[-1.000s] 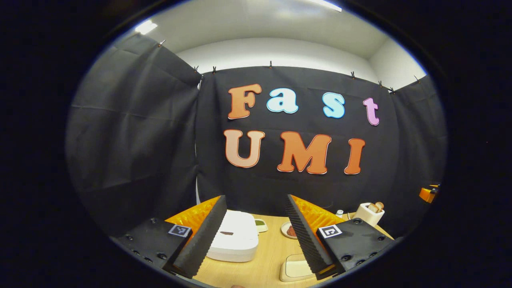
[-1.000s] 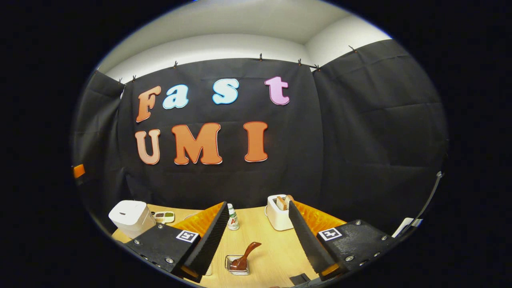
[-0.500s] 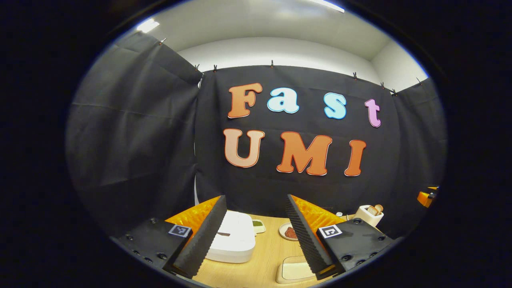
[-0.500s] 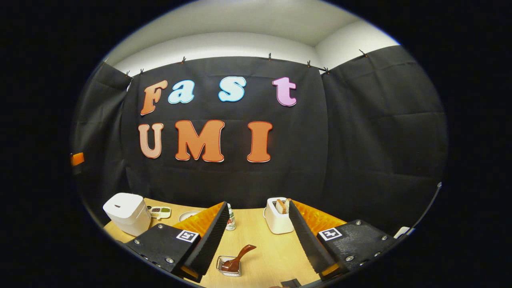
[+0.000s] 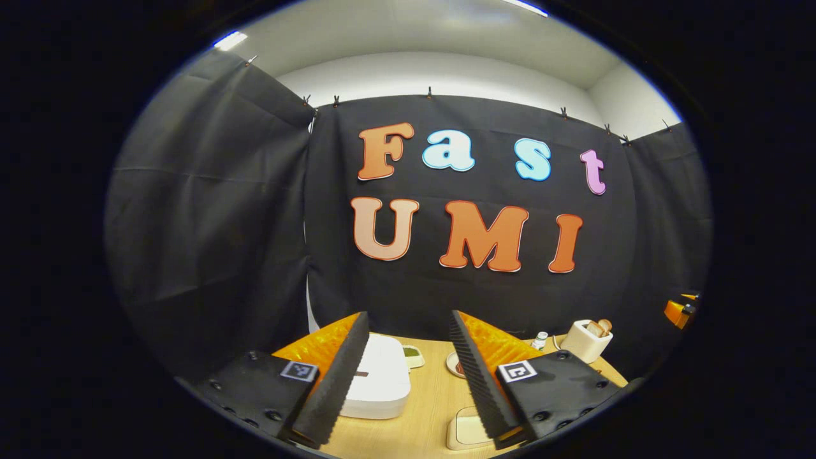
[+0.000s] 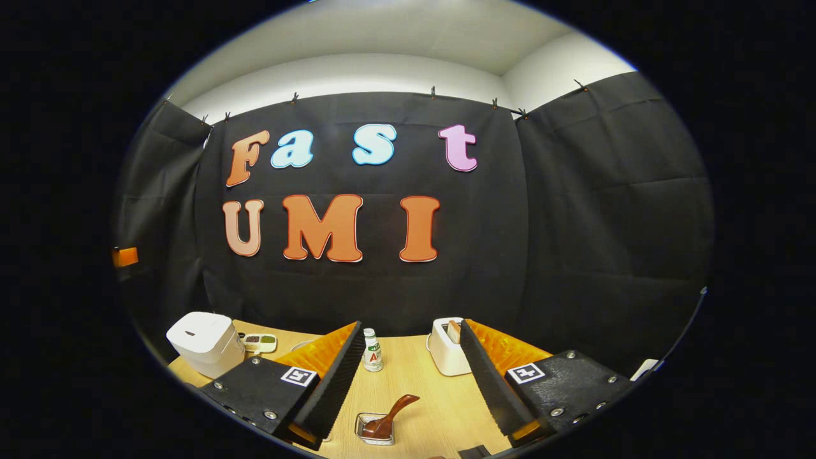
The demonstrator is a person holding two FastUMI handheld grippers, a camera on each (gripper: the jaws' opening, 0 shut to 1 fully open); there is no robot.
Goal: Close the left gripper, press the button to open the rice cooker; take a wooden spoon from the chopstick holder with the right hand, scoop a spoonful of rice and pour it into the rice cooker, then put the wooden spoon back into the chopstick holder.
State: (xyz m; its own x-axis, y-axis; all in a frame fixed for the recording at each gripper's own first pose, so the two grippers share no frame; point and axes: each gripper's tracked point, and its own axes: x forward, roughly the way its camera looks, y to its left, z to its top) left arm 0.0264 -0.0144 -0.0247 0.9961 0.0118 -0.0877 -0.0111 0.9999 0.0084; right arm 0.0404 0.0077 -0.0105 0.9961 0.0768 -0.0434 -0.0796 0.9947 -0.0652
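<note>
Left gripper view: the left gripper (image 5: 405, 376) hangs above the wooden table (image 5: 427, 408), its jaws spread wide with nothing between them.
Rice cooker: the white rice cooker (image 5: 381, 386) sits on the table ahead of the left gripper, partly behind its left finger (image 5: 331, 382), with most of its closed lid showing in the gap between the fingers; the gripper is apart from it.
Near the cooker: a small tray (image 5: 414, 357) lies just behind it, a small plate (image 5: 456, 364) shows beside the right finger, and a pale flat dish (image 5: 464, 431) lies at the near edge.
Far right of this view: a white toaster (image 5: 585, 340) with bread in it, a small bottle (image 5: 540, 340) beside it.
Right gripper view: the right gripper (image 6: 411, 376) is likewise held above the table, jaws wide apart and empty.
Wooden spoon: the brown wooden spoon (image 6: 389, 415) stands tilted in the small clear chopstick holder (image 6: 375, 428), its handle leaning up to the right; holder and spoon lie low between the two fingers, touched by neither.
Behind the spoon: the bottle (image 6: 372, 350) by the left finger and the toaster (image 6: 446, 347) by the right finger.
Far left of this view: the rice cooker (image 6: 204, 343), lid down, well apart from the right gripper.
</note>
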